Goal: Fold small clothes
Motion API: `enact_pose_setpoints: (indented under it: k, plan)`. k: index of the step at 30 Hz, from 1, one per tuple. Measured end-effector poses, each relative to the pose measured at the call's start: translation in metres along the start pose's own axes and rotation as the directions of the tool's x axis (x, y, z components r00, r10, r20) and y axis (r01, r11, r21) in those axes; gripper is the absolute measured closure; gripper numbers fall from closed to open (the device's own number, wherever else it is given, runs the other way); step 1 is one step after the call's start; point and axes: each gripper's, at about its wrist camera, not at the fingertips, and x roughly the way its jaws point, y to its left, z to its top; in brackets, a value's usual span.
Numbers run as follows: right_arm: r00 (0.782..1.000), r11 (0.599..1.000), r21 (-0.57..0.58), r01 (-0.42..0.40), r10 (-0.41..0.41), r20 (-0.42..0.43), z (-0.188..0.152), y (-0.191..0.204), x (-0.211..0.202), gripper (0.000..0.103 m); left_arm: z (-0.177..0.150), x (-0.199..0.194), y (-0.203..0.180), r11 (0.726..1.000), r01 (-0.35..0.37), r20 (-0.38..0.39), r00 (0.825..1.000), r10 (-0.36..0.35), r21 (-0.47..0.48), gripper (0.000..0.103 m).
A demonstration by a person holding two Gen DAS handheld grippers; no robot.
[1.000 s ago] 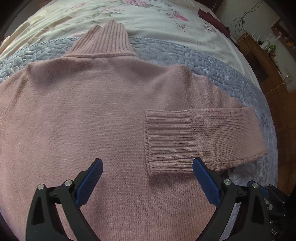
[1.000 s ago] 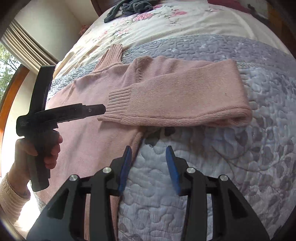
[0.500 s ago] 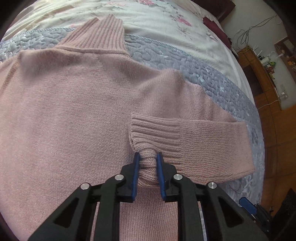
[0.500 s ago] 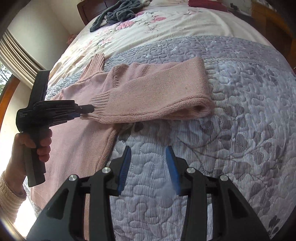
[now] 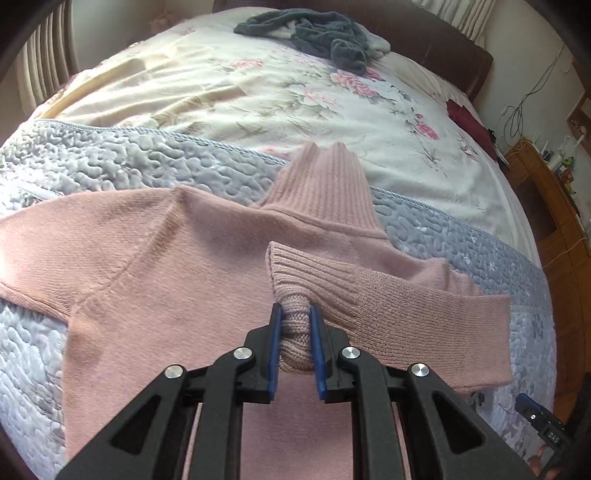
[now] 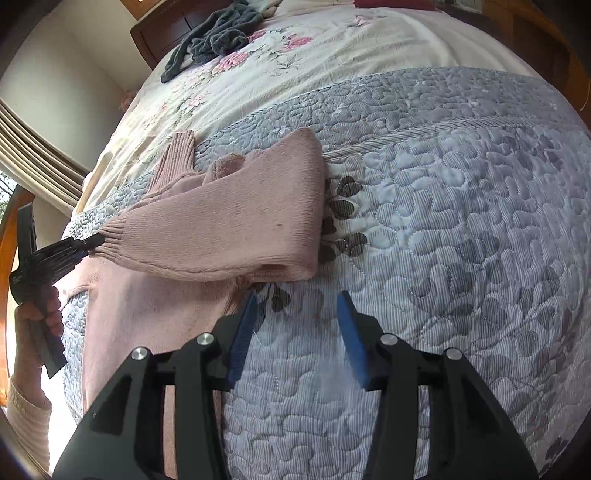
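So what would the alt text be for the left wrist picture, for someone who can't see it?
The left gripper has its blue jaws shut on the ribbed cuff of a pink sweater, whose sleeve is folded across its body. The sweater lies on a grey quilt on a floral bed, with a dark garment near the headboard.

Pink sweater [image 5: 155,280] — sleeve folded across.

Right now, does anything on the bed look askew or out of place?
Nothing damaged. The sweater lies flat, its sleeve cuff pinched in the left gripper. Only a grey garment sits crumpled near the headboard.
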Motion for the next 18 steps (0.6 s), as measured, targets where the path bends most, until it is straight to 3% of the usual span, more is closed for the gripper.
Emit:
enact_pose_setpoints:
  k: [3,10,11,14,18]
  plan:
    - [1.000,1.000,0.010,-0.011,0.012,-0.015,0.015,0.009,0.015,0.052,0.011,-0.003,0.030,0.998,-0.055,0.015,0.998,0.055,-0.022,0.088]
    - [0.993,0.996,0.059,-0.064,0.069,-0.094,0.037,0.026,0.062,0.050,0.022,0.007,0.072,0.993,-0.104,0.008,0.995,0.104,-0.047,0.088]
    - [0.992,0.995,0.067,-0.068,0.075,-0.105,0.038,0.027,0.068,0.052,0.022,0.010,0.076,0.993,-0.106,0.003,0.994,0.106,-0.052,0.088]
    - [0.989,0.995,0.081,-0.052,0.063,-0.136,0.036,0.027,0.085,0.070,0.020,0.022,0.083,0.991,-0.130,-0.018,0.991,0.130,-0.041,0.088]
    - [0.990,0.997,0.073,-0.023,0.033,-0.138,0.026,0.022,0.093,0.073,0.013,0.049,0.088,0.984,-0.178,-0.064,0.982,0.177,0.002,0.088]
